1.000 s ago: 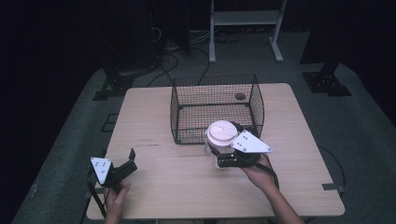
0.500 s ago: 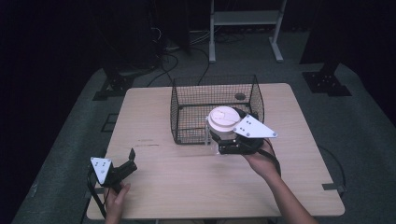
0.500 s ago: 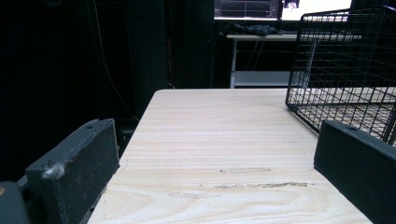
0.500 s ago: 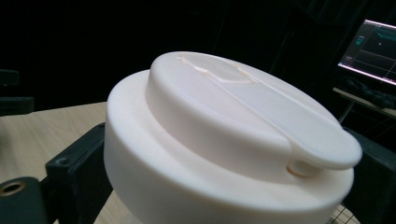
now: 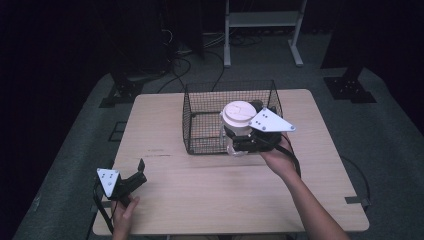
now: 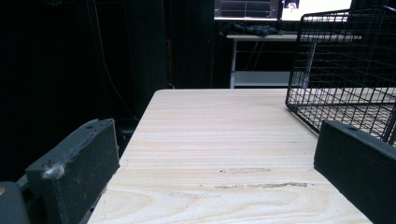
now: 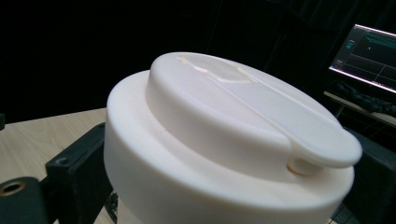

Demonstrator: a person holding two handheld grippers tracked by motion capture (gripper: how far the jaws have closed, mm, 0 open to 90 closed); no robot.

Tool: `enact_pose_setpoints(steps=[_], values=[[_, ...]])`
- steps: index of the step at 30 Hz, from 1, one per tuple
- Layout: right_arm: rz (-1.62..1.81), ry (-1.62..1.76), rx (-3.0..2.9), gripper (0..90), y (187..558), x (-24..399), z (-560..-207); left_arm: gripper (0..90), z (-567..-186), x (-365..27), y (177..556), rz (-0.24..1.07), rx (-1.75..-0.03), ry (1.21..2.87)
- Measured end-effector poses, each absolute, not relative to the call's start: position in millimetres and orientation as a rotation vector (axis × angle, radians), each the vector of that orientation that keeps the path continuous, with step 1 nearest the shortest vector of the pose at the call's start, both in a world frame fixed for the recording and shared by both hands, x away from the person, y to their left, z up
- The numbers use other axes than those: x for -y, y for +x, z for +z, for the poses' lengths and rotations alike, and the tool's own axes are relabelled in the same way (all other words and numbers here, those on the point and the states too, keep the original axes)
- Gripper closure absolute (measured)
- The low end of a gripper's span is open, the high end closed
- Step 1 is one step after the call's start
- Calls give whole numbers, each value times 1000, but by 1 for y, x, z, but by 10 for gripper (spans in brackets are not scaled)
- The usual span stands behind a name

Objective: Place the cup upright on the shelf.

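High view: pale wooden counter carrying a black wire basket, open at the top. Right tool held over the basket's near right corner, jaws pinching a cup. Cup: white lid, clear lower body seen through the mesh; upright, long axis vertical, lid facing up. Right gripper view: lid cream-white, round and stepped, a raised centre disc above a wider rim, with a flat closure tab running across to a small opening at the right edge; black jaws sit close against both sides. Left tool at the counter's near left corner, well apart from the basket, jaws spread and holding nothing; left gripper view shows bare wood between them.
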State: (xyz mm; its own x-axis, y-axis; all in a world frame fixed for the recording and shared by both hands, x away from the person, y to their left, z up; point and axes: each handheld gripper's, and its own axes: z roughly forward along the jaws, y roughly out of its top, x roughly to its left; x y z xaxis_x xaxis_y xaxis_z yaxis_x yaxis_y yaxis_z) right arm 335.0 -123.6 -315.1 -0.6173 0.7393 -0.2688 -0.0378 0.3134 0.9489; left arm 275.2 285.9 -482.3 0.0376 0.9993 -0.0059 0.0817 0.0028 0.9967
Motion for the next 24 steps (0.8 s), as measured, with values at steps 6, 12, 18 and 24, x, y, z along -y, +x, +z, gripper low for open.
enact_pose_setpoints(steps=[6, 12, 18, 24], values=[[1354, 616, -1855, 44, 345, 121, -307, 0, -482, -286, 275, 1139, -1243, 1284], [1349, 629, -1846, 44, 359, 119, -299, 0, -482, -286, 275, 1139, -1241, 1282], [1333, 634, -1843, 44, 373, 115, -295, 0, -482, -286, 275, 1138, -1242, 1283], [1329, 646, -1835, 44, 391, 112, -294, 0, -482, -286, 275, 1137, -1242, 1282]])
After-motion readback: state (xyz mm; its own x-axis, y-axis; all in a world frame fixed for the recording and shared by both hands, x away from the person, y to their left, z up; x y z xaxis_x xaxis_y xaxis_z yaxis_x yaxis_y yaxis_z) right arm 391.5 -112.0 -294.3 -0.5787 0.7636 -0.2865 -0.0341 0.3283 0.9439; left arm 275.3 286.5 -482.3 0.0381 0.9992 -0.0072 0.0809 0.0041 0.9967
